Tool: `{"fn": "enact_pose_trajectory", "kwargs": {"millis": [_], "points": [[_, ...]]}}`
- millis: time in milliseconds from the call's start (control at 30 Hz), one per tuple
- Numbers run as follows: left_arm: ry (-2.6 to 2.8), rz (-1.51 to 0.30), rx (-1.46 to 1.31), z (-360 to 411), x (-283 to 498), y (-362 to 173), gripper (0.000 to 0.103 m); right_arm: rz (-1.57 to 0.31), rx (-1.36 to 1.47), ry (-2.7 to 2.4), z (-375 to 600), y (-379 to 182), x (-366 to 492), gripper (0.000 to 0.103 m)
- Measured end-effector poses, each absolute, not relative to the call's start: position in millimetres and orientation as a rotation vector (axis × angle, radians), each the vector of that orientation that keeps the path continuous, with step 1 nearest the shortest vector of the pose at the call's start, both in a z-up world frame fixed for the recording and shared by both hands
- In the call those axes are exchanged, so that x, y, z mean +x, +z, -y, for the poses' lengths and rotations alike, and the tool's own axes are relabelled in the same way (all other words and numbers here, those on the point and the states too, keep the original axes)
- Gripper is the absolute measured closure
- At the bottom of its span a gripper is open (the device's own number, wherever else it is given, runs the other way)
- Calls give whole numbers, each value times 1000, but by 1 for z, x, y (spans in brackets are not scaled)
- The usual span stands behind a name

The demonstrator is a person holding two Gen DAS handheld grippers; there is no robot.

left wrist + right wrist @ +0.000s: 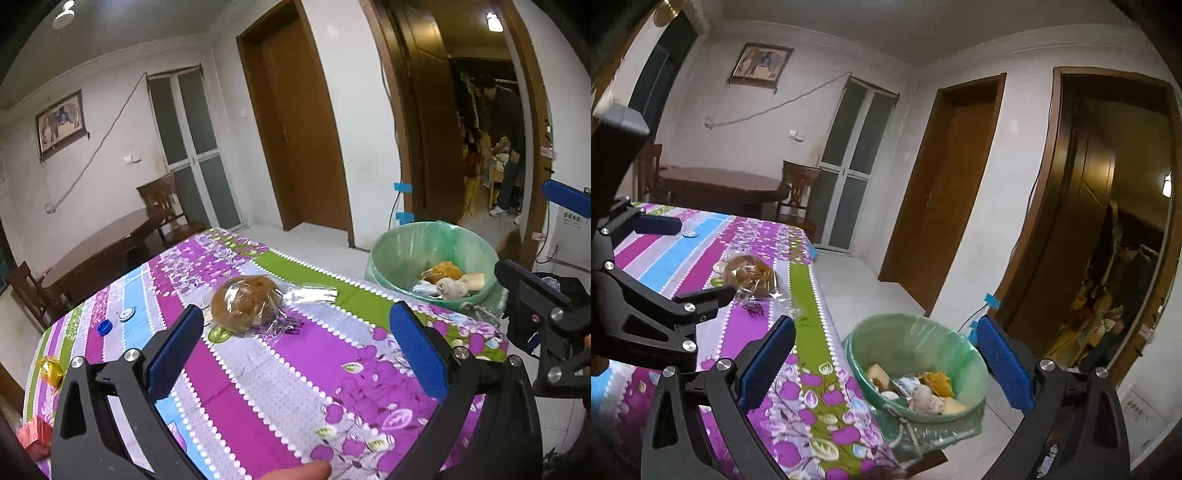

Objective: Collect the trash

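Two hand-held grippers hang over a table [258, 369] spread with a purple, blue and green flowered cloth, and both stand with their blue pads spread wide and nothing between them. The left gripper [295, 332] points across the cloth toward a bun wrapped in clear plastic [245, 304], which lies on the table just beyond its left pad, the loose tail of the wrapper trailing to the right over a green stripe. The right gripper [886, 350] hangs off the table's edge, aimed down at a round bin lined with a green bag [916, 365] that stands on the floor close against the table's side. Inside the bin lie pieces of trash [923, 395]: something orange, pale chunks, crumpled paper and a knotted lump.

From the left wrist view, more litter sits further off on the cloth: a blue bottle cap [104, 327] and, just beside it, a white round lid [126, 314], both near the far left edge. A gold foil wrapper [50, 369] lies at the near left edge, and a red packet [35, 437] shows lower still, partly cut off. A fingertip [306, 470] of the person holding the left gripper shows at the bottom of that view.

Beyond the table stand a dark wooden dining table [724, 184] with chairs, a framed picture [761, 61] on the wall, and brown doors. Through the open doorway a person [508, 147] stands in the next room.
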State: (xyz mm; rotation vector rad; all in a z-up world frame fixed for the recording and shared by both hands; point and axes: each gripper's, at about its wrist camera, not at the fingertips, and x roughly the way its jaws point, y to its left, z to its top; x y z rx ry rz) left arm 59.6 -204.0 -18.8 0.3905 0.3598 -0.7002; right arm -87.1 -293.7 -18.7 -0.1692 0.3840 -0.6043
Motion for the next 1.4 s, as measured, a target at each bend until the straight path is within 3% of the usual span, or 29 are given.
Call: {"fn": "enact_pose_trajectory", "kwargs": {"millis": [267,767,1400], "points": [[-749,-353,339,194,37,-16,6,-419,44,-629,311,-20,-125,5],[-852,-416,374,221,0,-28,6,-387,105,-729,334,-22,-189,5],[-985,-479,329,235,-32,-37,6,-400,149,-745,346,-26,-189,5]]}}
